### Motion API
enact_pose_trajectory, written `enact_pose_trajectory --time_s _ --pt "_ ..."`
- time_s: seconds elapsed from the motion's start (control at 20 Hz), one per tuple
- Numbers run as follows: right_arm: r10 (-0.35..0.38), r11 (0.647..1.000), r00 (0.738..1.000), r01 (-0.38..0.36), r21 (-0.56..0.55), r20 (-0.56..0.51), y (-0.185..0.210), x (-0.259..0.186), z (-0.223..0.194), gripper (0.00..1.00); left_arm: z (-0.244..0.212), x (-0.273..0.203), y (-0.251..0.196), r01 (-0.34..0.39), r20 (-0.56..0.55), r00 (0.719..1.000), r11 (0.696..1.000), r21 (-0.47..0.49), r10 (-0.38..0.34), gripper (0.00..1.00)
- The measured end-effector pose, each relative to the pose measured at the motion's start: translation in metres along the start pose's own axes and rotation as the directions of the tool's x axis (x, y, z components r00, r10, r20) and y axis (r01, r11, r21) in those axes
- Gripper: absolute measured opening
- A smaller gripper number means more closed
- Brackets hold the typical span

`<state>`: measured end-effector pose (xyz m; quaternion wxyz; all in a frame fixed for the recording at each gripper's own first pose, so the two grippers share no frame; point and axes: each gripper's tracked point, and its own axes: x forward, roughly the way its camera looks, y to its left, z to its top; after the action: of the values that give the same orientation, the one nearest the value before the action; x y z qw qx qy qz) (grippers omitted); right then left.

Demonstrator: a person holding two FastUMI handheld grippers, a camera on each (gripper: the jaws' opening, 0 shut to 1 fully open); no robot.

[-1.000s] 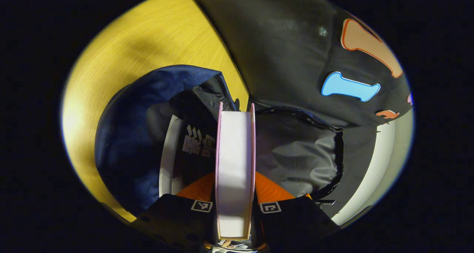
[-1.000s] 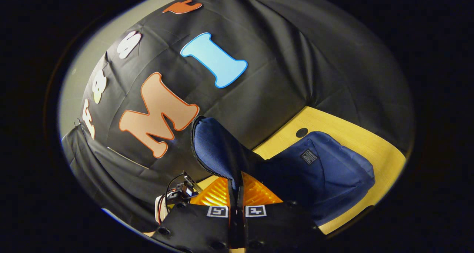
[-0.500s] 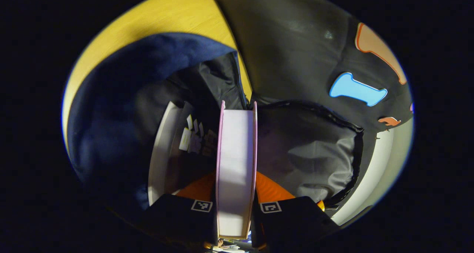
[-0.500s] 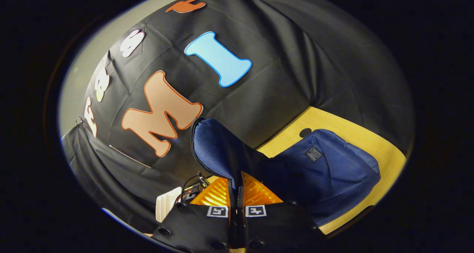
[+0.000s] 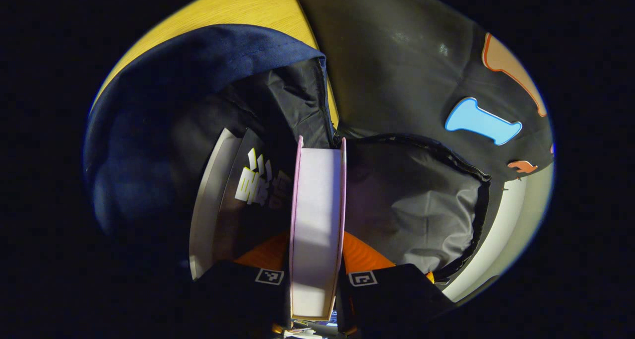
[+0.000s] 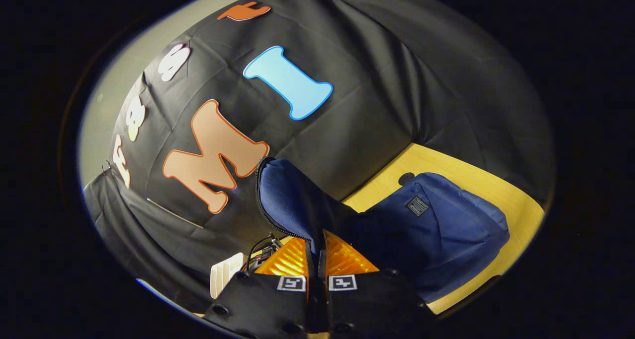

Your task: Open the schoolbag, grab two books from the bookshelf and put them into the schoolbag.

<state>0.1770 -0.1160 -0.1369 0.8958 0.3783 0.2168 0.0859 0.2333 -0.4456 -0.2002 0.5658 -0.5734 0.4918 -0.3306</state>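
Second book going in now. Left tongs clamped on a pink-edged book, page edge facing the camera, poised at the mouth of the blue schoolbag on the yellow worktop. Another book already inside, dark cover, just left of the pink one. Right tongs pinched tight on the bag's flap, holding the opening up and wide.

Tips for doing this bit well: slide the pink book straight down beside the dark one, spine parallel, so corners don't snag the black lining or zipper teeth. No letting go of the flap until the book is fully seated, then release.

Writing: pale blocky characters on the dark cover, too skewed to read. Small patch on the bag's outside, too tiny to make out.
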Motion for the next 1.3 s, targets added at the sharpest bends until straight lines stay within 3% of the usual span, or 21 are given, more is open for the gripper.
enact_pose_trajectory --time_s 0.05,0.15,0.2,0.35,0.45,0.65,0.9,1.0,1.15,1.3 --pt "-0.003 1.0 1.0 0.003 -0.003 -0.001 -0.002 0.0 -0.002 0.03 -0.001 -0.003 0.0 -0.017 -0.001 1.0 0.999 0.027 0.017 0.36" --pt "-0.007 1.0 1.0 0.007 0.002 -0.004 -0.003 0.0 -0.003 0.03 -0.003 -0.003 0.013 -0.134 0.01 0.991 0.984 0.119 0.134 0.39" --pt "-0.009 1.0 1.0 0.01 0.002 -0.005 -0.005 0.0 -0.004 0.03 -0.004 -0.008 0.021 -0.189 -0.001 0.981 0.968 0.165 0.192 0.46" --pt "-0.009 1.0 1.0 0.009 0.01 -0.008 -0.005 0.001 -0.006 0.03 -0.013 -0.009 0.014 -0.249 -0.008 0.965 0.921 0.298 0.264 0.84" --pt "-0.012 1.0 1.0 0.012 0.002 -0.012 -0.006 0.002 -0.008 0.03 -0.011 -0.017 0.021 -0.34 0.042 0.933 0.84 0.423 0.357 0.96" --pt "-0.02 1.0 1.0 0.02 -0.024 -0.018 -0.005 0.002 -0.011 0.02 0.005 -0.041 0.014 -0.505 0.222 0.848 0.608 0.613 0.481 0.96" --pt "-0.023 0.999 0.999 0.022 -0.033 -0.026 -0.004 0.004 -0.015 0.03 0.017 -0.062 -0.021 -0.603 0.431 0.789 0.417 0.681 0.437 0.96" --pt "-0.026 0.999 0.999 0.025 -0.047 -0.028 -0.004 0.005 -0.015 0.03 0.018 -0.059 -0.019 -0.627 0.482 0.774 0.39 0.675 0.41 1.0" --pt "-0.028 0.998 0.999 0.025 -0.064 -0.036 -0.002 0.005 -0.018 0.03 0.018 -0.062 -0.02 -0.65 0.543 0.759 0.365 0.666 0.36 0.96" --pt "-0.028 0.997 0.999 0.025 -0.072 -0.042 -0.002 0.005 -0.019 0.04 0.019 -0.06 -0.014 -0.678 0.599 0.735 0.355 0.644 0.318 0.96"
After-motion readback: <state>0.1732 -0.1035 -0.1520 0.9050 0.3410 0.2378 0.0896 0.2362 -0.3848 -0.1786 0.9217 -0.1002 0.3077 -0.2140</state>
